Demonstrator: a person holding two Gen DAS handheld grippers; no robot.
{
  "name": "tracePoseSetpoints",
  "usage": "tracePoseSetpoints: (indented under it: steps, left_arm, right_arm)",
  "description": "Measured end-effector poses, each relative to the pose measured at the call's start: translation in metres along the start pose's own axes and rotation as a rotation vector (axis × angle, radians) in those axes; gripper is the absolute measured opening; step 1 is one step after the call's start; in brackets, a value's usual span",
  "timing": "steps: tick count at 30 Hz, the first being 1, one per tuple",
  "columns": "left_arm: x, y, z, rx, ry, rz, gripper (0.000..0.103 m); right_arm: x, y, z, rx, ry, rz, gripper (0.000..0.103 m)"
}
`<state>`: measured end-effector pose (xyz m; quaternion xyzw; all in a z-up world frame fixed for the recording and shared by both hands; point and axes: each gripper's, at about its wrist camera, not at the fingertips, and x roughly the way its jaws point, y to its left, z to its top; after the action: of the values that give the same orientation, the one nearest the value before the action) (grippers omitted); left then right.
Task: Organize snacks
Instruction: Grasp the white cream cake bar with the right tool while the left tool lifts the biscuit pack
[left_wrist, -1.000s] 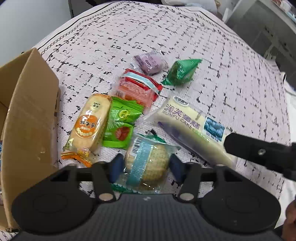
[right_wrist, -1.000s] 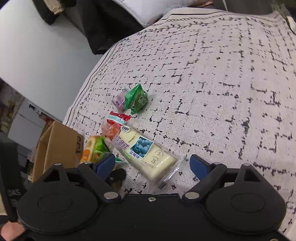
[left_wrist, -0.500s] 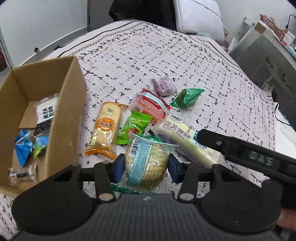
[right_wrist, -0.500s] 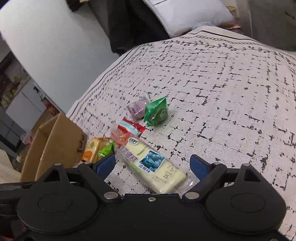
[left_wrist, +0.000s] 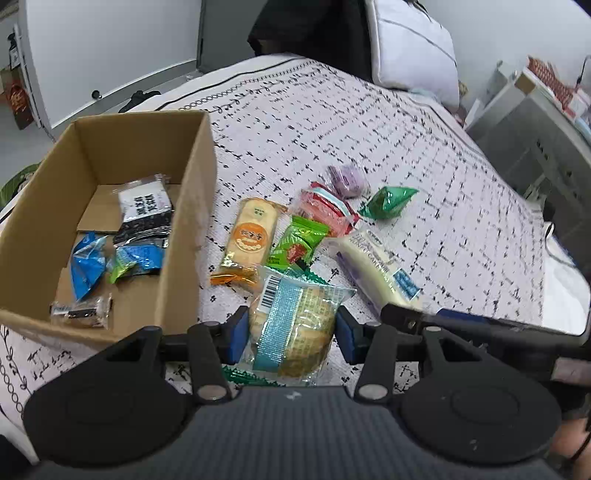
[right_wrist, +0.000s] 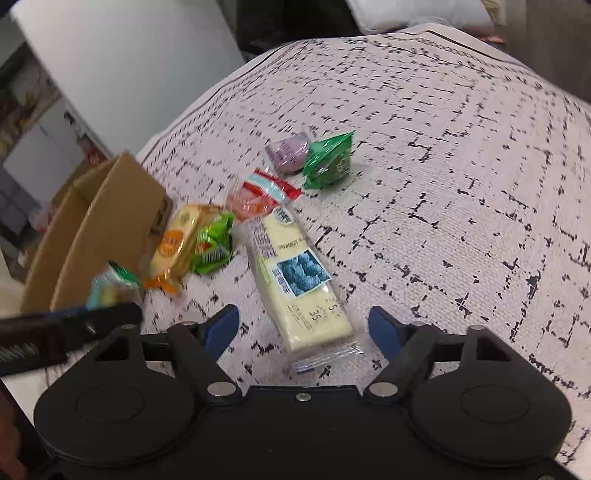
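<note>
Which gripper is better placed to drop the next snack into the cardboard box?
Left. The left gripper is shut on the round cake packet, right beside the cardboard box. The right gripper is open, empty, around the blueberry cake bar.

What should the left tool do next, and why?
Probably carry the pastry left over the box wall and release. The left tool is shut on it, and the open box beside it already holds snacks; the right tool is open, holding nothing.

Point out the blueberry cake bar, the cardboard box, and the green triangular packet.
blueberry cake bar (right_wrist: 299, 275): right wrist view, on its blueberry picture.
cardboard box (left_wrist: 192, 206): left wrist view, on its right wall.
green triangular packet (right_wrist: 328, 162): right wrist view, on its front face.
</note>
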<state>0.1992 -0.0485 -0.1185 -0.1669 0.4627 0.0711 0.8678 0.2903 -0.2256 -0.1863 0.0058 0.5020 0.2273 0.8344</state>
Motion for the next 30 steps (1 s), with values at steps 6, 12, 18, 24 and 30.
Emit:
tracePoseSetpoints:
  steps: [6, 12, 18, 24, 30]
  left_arm:
    - [-0.017, 0.008, 0.0, -0.039, -0.035, -0.038, 0.048]
    - [-0.036, 0.012, 0.01, -0.042, -0.092, -0.08, 0.048]
    - [-0.049, 0.01, 0.025, -0.027, -0.136, -0.139, 0.048]
    - [-0.059, 0.018, 0.049, -0.035, -0.162, -0.184, 0.048]
    - [-0.065, 0.025, 0.074, -0.014, -0.186, -0.189, 0.048]
  right_arm:
    - [0.001, 0.013, -0.003, -0.05, 0.025, -0.024, 0.037]
    - [-0.024, 0.021, 0.003, -0.055, -0.051, -0.048, 0.035]
    - [-0.047, 0.035, 0.016, -0.038, -0.131, -0.065, 0.035]
    - [-0.064, 0.054, 0.028, -0.046, -0.189, -0.064, 0.034]
    - [-0.072, 0.073, 0.04, -0.018, -0.239, -0.03, 0.034]
